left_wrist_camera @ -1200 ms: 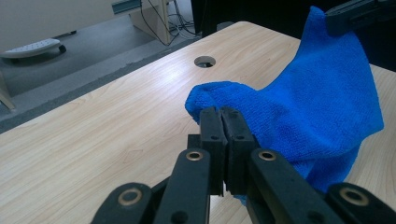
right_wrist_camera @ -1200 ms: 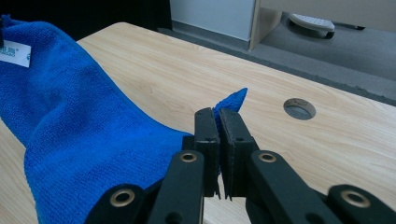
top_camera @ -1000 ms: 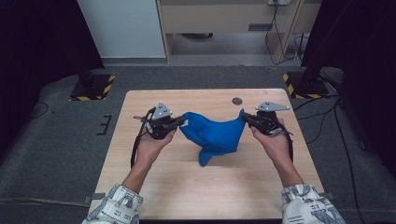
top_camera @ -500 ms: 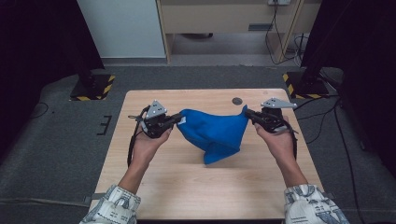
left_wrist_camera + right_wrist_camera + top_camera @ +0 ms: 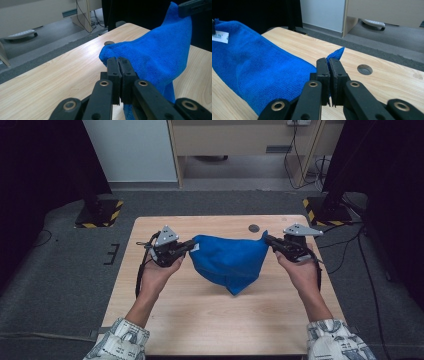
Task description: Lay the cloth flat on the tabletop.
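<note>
Blue cloth (image 5: 229, 261) hangs stretched between the two grippers at centre of the high view, its top edge pulled near level, the lower part sagging to a point that reaches the table (image 5: 200, 320) just below centre. Left gripper (image 5: 191, 244), left of centre, is clamped on the cloth's left corner; in the left gripper view its jaws stand pressed together at lower centre with the cloth (image 5: 155, 52) pinched between them and rising to the upper right of the frame, where the right gripper (image 5: 193, 6) bites the far corner. Right gripper (image 5: 268, 240), right of centre in the high view, is clamped on the right corner; in the right gripper view a small tip of cloth (image 5: 336, 53) sticks up past the closed jaws at centre, and the rest of the cloth spreads to the left edge of the frame. Small white tag (image 5: 220, 36) sewn near the far corner, upper left of that view (print on it too small to read); the same tag (image 5: 194, 249) shows as a white fleck beside the left gripper from above. Round hole (image 5: 254, 228) in the table, just above the cloth's top edge; it shows again at right of centre (image 5: 364, 69). Patterned sleeves (image 5: 120, 342) at the bottom edge.
</note>
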A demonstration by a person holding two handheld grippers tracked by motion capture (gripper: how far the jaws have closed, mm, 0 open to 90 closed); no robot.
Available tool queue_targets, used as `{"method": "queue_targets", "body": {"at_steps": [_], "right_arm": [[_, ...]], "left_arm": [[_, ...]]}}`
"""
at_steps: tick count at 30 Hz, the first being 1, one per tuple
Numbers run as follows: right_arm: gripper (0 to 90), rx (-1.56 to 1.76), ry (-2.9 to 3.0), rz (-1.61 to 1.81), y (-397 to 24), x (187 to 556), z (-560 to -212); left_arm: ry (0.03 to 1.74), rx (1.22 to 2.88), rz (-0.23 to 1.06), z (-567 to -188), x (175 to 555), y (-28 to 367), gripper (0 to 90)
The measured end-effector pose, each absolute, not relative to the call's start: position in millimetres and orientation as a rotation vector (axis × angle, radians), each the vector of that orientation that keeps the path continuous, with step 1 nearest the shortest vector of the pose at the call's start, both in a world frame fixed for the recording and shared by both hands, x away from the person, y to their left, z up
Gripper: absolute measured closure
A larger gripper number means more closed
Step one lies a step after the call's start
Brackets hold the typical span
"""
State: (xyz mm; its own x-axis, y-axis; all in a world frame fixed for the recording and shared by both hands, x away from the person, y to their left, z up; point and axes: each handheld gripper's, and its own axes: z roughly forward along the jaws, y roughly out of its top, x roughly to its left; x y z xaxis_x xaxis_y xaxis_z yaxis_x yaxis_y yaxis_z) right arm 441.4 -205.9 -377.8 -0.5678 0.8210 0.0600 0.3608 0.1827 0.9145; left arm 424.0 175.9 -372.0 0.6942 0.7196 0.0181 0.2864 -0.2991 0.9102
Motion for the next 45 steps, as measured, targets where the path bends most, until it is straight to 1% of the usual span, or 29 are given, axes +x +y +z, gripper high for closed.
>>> {"method": "queue_targets", "body": {"at_steps": [8, 27, 35, 42, 45], "right_arm": [[87.2, 1.095, 2.010, 1.370, -205, 439, -373], [87.2, 1.050, 1.992, 1.418, -204, 423, -361], [87.2, 1.037, 1.964, 1.451, -210, 408, -347], [87.2, 1.015, 1.966, 1.457, -214, 390, -329], [87.2, 1.014, 1.977, 1.435, -212, 389, -328]], "left_arm": [[0.783, 1.880, 0.529, -369, 424, 175, 88.6], [0.756, 1.874, 0.535, -361, 408, 180, 88.5], [0.734, 1.855, 0.535, -348, 396, 184, 88.6], [0.695, 1.842, 0.537, -328, 377, 188, 88.5], [0.697, 1.862, 0.540, -328, 379, 186, 88.5]]}}
